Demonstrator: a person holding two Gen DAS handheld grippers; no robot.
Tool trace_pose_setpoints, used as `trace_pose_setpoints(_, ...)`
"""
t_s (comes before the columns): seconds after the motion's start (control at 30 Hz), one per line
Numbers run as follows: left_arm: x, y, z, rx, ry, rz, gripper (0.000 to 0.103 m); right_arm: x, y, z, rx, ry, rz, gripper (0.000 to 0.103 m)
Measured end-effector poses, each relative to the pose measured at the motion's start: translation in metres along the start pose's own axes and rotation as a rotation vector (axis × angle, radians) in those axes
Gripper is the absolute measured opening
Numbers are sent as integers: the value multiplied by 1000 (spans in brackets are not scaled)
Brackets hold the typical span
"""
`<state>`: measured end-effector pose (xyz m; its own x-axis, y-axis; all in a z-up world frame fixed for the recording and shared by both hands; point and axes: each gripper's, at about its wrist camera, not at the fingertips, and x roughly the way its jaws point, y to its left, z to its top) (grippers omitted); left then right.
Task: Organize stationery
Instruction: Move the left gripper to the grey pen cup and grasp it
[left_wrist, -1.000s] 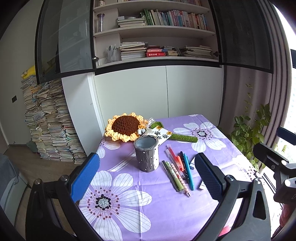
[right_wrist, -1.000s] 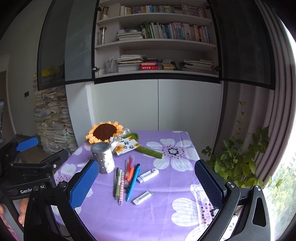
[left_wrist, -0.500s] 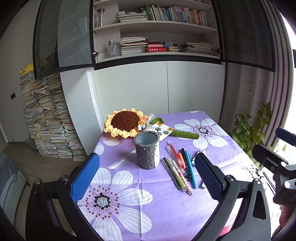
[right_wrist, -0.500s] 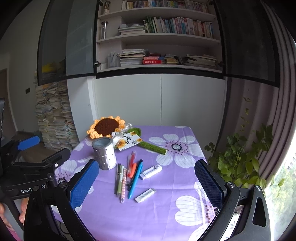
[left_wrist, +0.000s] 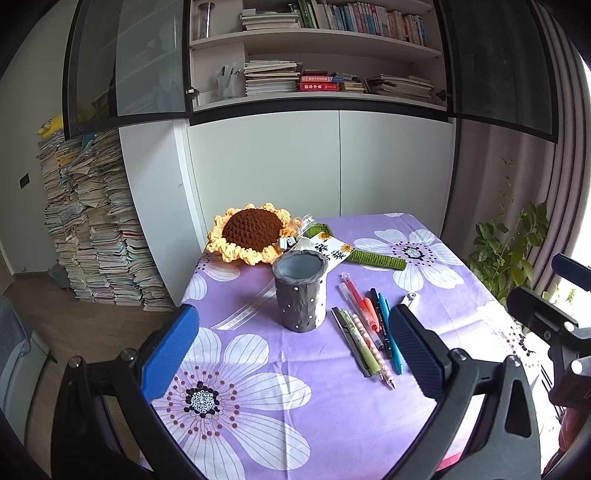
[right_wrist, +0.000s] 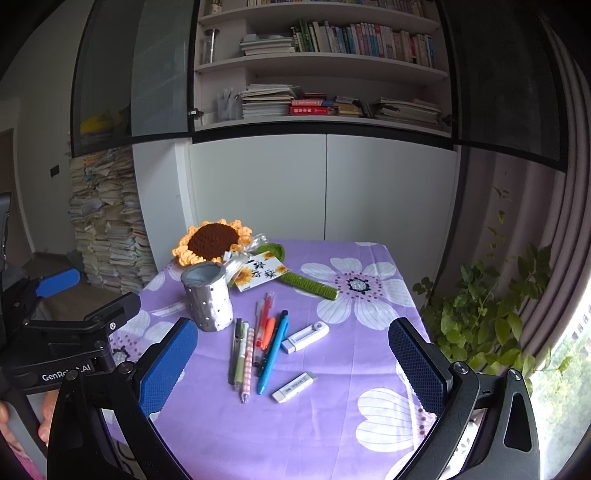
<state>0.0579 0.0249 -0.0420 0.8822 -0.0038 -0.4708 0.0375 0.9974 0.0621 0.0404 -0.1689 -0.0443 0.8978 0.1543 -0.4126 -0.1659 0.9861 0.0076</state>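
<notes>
pen cup (left_wrist: 300, 291) upright, nothing visible inside | pens (right_wrist: 258, 341) beside it | both claws agape, holding nothing

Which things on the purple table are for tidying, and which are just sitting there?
For tidying:
grey pen holder
pens
two white erasers

Just sitting there:
crochet sunflower
gift card
potted plant

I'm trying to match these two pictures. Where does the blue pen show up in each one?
Left wrist view: blue pen lies right of centre, last in the pen row, beside the right fingertip.
Right wrist view: blue pen lies near the centre, between the pens and the white erasers.
Shared landmark: grey pen holder.
</notes>
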Motion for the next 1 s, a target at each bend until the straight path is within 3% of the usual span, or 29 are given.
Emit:
trace_pose_setpoints(0.3, 37, 12, -9, -1, 48, -2, 102, 9, -2, -3, 28, -65, -65, 103)
trace_pose_setpoints(0.53, 88, 25, -21, -45, 164, -20, 102, 42, -1, -9, -2, 14, -65, 103)
trace_pose_setpoints(0.73, 119, 30, -20, -35, 191, -5, 102, 67, -12, -13, 17, 81, -36, 103)
trace_pose_setpoints(0.87, 134, 29, -18, -16, 194, -7, 102, 81, -16, -14, 25, 103, -70, 103)
trace_pose_setpoints(1.0, 145, 28, -16, -14, 199, -44, 102, 91, -20, -10, 36, 122, -63, 103)
